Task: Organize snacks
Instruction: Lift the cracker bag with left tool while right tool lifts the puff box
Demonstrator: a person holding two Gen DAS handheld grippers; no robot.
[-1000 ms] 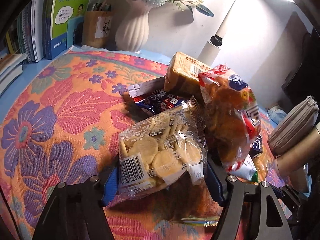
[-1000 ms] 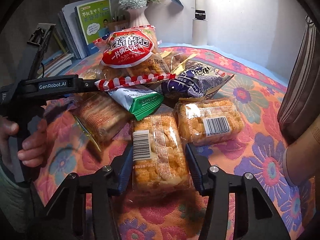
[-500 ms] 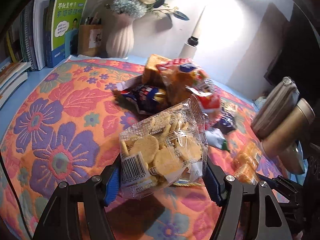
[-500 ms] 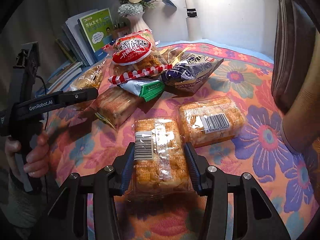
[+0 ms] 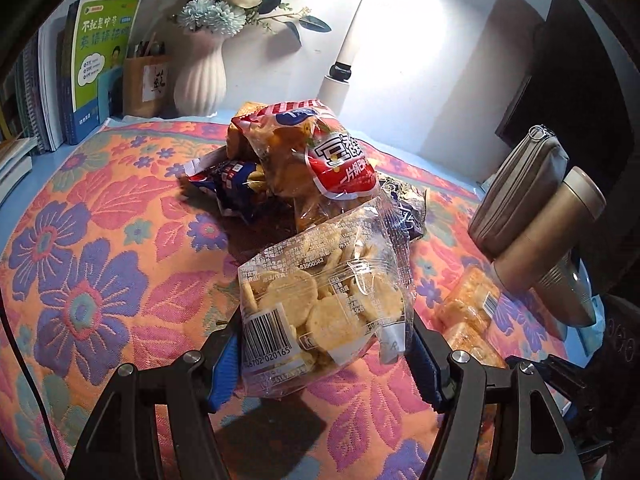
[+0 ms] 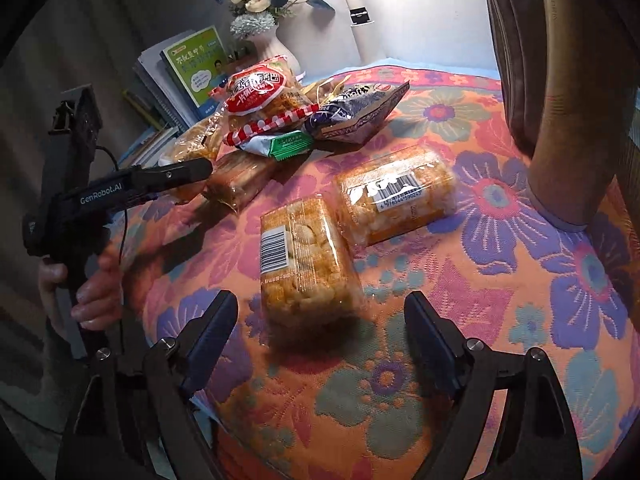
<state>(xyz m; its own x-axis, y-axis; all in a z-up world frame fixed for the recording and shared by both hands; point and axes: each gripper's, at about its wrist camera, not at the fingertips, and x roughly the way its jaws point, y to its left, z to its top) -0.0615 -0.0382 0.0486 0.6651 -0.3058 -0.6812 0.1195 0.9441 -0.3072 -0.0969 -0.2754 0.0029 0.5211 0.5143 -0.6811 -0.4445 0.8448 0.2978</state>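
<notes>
My left gripper (image 5: 324, 354) is shut on a clear bag of round crackers (image 5: 320, 300), held above the flowered cloth in front of the snack pile. The pile has a red bag (image 5: 320, 152) on top and a dark blue bag (image 5: 236, 188) at its left. In the right wrist view my right gripper (image 6: 320, 312) has its jaws opening. An orange puffed-snack pack (image 6: 304, 256) lies on the cloth just beyond its fingertips, touched by neither finger. A second pack like it (image 6: 396, 196) lies beside the first, to its right.
A gold flask (image 5: 560, 248) and a grey pouch (image 5: 516, 188) stand at the right. A white vase (image 5: 200, 76), books (image 5: 100, 60) and a lamp stem (image 5: 348, 52) line the back. A hand (image 6: 92, 292) holds the left gripper's handle.
The right jaws have opened and let go of the orange pack, which now rests on the cloth. The left gripper has drawn back from the pile with the cracker bag.
</notes>
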